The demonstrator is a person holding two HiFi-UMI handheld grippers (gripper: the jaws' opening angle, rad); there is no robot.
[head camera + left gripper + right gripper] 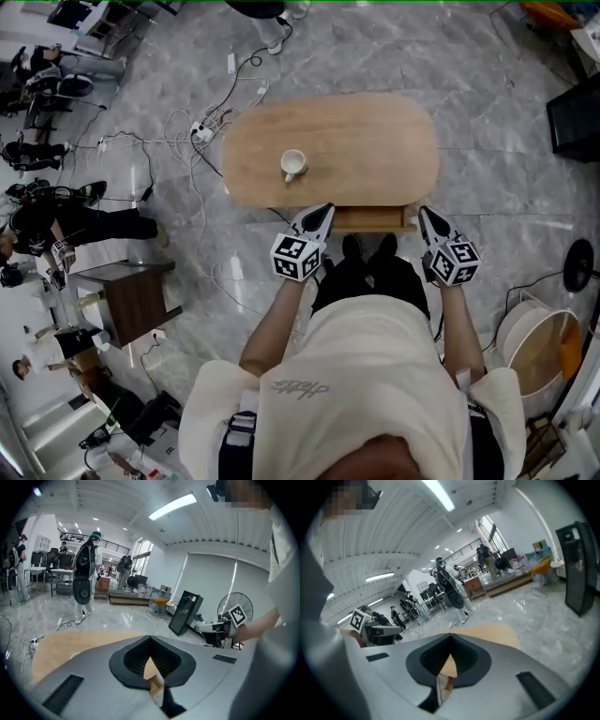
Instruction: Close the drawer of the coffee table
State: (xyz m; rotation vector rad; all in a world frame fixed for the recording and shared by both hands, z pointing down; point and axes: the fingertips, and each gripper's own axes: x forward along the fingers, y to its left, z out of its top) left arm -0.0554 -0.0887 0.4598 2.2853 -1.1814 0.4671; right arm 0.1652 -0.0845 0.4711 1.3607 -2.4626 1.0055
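Note:
The oval wooden coffee table stands in front of me, and its drawer sticks out a little from the near edge. My left gripper is shut, with its tips at the drawer front's left end. My right gripper is also shut and sits at the right end. In the left gripper view the shut left gripper shows a sliver of wood through its gap. The right gripper view shows the same past the right gripper. I cannot tell whether the tips touch the drawer.
A white cup stands on the tabletop. Cables and a power strip lie on the floor at the table's far left. A dark side table is to my left. A floor fan and a round basket are to my right.

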